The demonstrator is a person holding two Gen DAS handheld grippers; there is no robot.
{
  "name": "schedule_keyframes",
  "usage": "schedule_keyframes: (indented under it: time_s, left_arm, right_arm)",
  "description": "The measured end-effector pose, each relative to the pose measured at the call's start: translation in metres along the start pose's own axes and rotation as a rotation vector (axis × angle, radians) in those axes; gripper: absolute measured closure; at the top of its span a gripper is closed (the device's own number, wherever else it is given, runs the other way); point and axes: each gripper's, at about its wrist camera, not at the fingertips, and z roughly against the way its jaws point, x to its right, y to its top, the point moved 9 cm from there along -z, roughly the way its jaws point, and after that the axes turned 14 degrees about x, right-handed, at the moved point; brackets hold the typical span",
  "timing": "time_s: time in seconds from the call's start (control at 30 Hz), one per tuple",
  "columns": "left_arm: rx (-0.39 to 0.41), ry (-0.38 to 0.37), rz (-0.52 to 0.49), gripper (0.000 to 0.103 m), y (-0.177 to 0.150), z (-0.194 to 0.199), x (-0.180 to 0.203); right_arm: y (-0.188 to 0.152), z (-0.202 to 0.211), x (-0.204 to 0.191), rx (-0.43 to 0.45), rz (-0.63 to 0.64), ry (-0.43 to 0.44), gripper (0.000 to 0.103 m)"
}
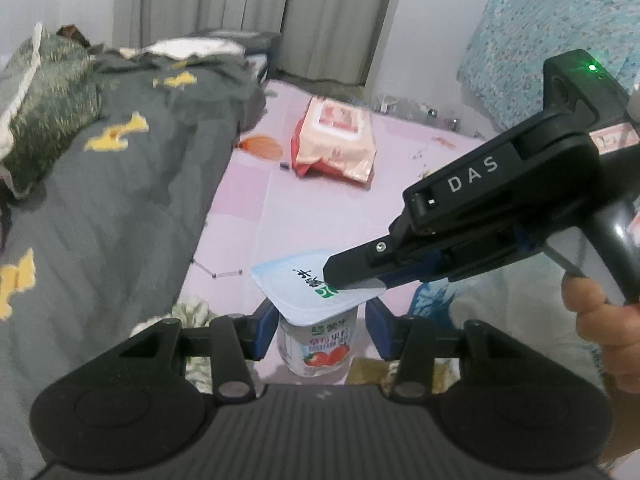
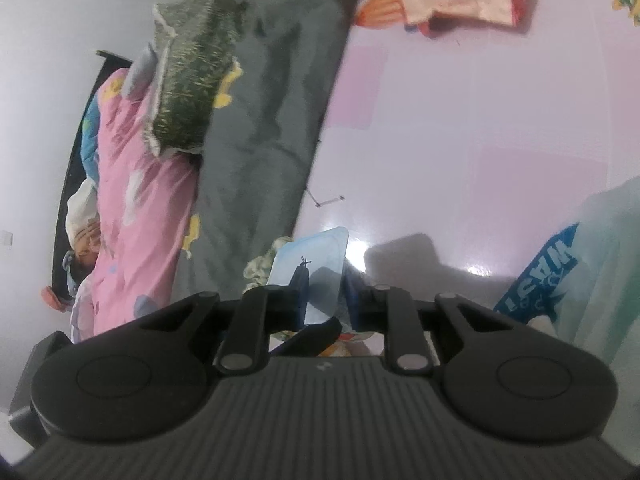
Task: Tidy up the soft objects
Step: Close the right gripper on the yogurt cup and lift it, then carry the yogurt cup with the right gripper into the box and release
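A yogurt cup point(image 1: 316, 346) with a pale blue foil lid point(image 1: 296, 292) and strawberry label stands upright between the blue pads of my left gripper point(image 1: 320, 330), which stands open around it with gaps on both sides. My right gripper point(image 1: 340, 280) comes in from the right and is shut on the right edge of the lid. In the right wrist view the lid point(image 2: 308, 276) sits edge-on between my right gripper's fingers point(image 2: 324, 300). A pink wet-wipes pack point(image 1: 334, 140) lies farther back on the pink sheet point(image 1: 320, 208).
A grey quilt with yellow patches point(image 1: 120, 184) and a green pillow point(image 1: 44, 108) lie along the left. A blue patterned fabric point(image 1: 552, 48) hangs at the right. A teal cloth with blue print point(image 2: 568, 276) lies at right. A pink blanket point(image 2: 132, 208) is beyond the quilt.
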Motion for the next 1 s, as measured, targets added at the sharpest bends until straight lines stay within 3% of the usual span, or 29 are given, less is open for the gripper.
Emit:
schedule_keyframes:
  time_s: [0.2, 0.47, 0.8, 1.0]
  left_arm:
    - [0.066, -0.026, -0.026, 0.055, 0.026, 0.030, 0.026]
    - [0.140, -0.116, -0.101, 0.055, 0.045, 0.067, 0.093]
    - [0.164, -0.305, -0.197, 0.055, 0.038, 0.094, 0.198]
    - [0.099, -0.458, -0.262, 0.053, 0.016, 0.097, 0.268]
  right_arm:
    - [0.008, 0.047, -0.021, 0.072, 0.031, 0.048, 0.085]
    - [0.002, 0.143, -0.020, 0.205, 0.028, 0.088, 0.085]
    - [-0.029, 0.270, 0.025, 0.384, -0.043, 0.049, 0.084]
    - [-0.064, 0.347, 0.072, 0.488, -0.120, -0.015, 0.083]
